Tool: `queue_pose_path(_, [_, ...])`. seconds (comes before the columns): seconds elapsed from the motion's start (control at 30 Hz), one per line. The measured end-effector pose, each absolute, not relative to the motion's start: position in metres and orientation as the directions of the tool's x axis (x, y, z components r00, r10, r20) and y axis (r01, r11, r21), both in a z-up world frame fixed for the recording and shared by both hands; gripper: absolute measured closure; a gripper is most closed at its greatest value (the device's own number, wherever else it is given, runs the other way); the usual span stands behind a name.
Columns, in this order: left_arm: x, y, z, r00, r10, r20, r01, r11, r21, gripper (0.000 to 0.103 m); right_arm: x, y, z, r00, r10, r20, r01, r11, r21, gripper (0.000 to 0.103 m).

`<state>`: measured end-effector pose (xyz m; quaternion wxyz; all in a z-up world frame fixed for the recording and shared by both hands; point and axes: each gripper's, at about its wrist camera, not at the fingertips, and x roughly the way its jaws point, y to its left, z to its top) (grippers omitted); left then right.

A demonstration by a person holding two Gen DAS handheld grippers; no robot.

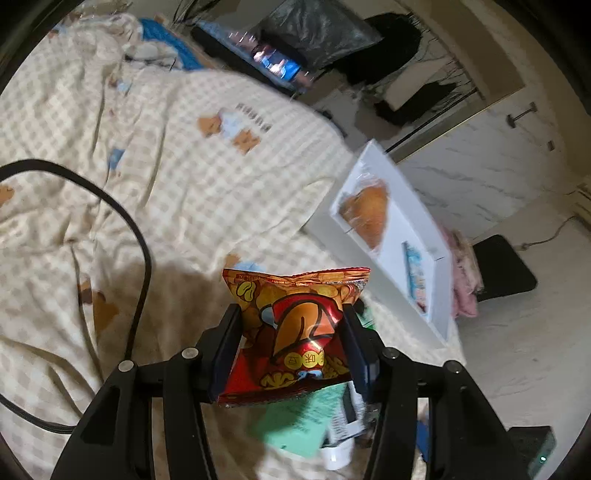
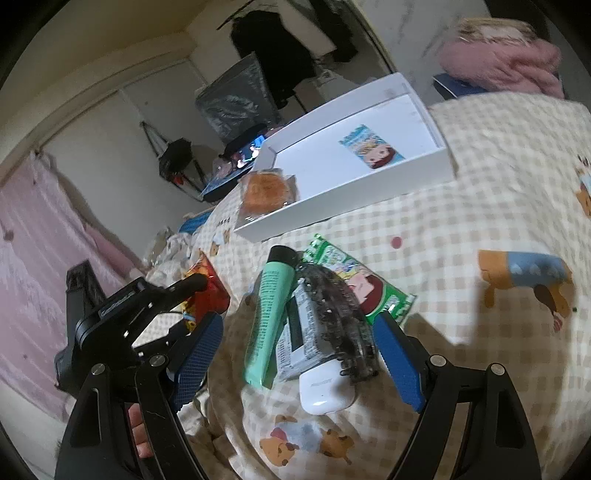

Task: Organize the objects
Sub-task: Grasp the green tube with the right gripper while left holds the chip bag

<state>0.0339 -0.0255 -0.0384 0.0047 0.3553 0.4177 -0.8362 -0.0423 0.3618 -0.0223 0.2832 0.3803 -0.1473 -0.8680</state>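
My left gripper [image 1: 291,332] is shut on a red and orange snack bag [image 1: 295,321], pinched between its pads above the checked bed cover [image 1: 184,184]. In the right wrist view that bag [image 2: 205,291] shows at the left. A white tray [image 1: 402,206] to the right holds a wrapped bun [image 1: 365,214] and a small blue packet [image 1: 417,280]. My right gripper [image 2: 297,358] stands open on either side of a pile: a green tube [image 2: 269,321], a grey packet [image 2: 295,347], a black hair claw [image 2: 340,321], a white case [image 2: 325,391] and a green snack packet [image 2: 354,280].
A black cable [image 1: 144,258] loops across the bed on the left. A lit tablet [image 1: 280,62] and a dark plastic bag [image 1: 317,33] stand beyond the bed. A pink garment [image 2: 506,62] lies past the tray [image 2: 351,192]. Floor with a black mat [image 1: 502,269] lies right of the bed.
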Motion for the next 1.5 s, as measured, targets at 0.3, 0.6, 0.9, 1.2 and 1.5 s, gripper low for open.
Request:
queue_pose_path(0.3, [0.024, -0.015, -0.057, -0.662, 0.298, -0.687, 0.338, -0.699, -0.630, 0.047, -0.042, 0.358, -0.025, -0.537, -0.608, -0.585, 0.393, -0.793, 0.465, 0.019])
queue_pose_path(0.6, [0.015, 0.009, -0.057, -0.620, 0.439, -0.650, 0.189, -0.721, -0.667, 0.047, -0.040, 0.355, -0.023, -0.514, -0.649, -0.561, 0.429, -0.761, 0.487, 0.019])
queue_pose_path(0.9, [0.016, 0.019, -0.061, -0.583, 0.478, -0.657, 0.149, -0.732, -0.665, 0.047, -0.051, 0.374, -0.035, -0.486, -0.706, -0.514, 0.351, -0.697, 0.625, 0.028])
queue_pose_path(1.2, [0.016, 0.025, -0.061, -0.577, 0.488, -0.655, 0.142, -0.730, -0.668, 0.047, -0.059, 0.382, -0.054, -0.462, -0.704, -0.539, 0.272, -0.691, 0.670, 0.044])
queue_pose_path(1.5, [0.012, 0.036, -0.057, -0.562, 0.463, -0.685, 0.129, -0.769, -0.626, 0.047, -0.061, 0.375, -0.061, -0.443, -0.694, -0.568, 0.283, -0.709, 0.646, 0.046])
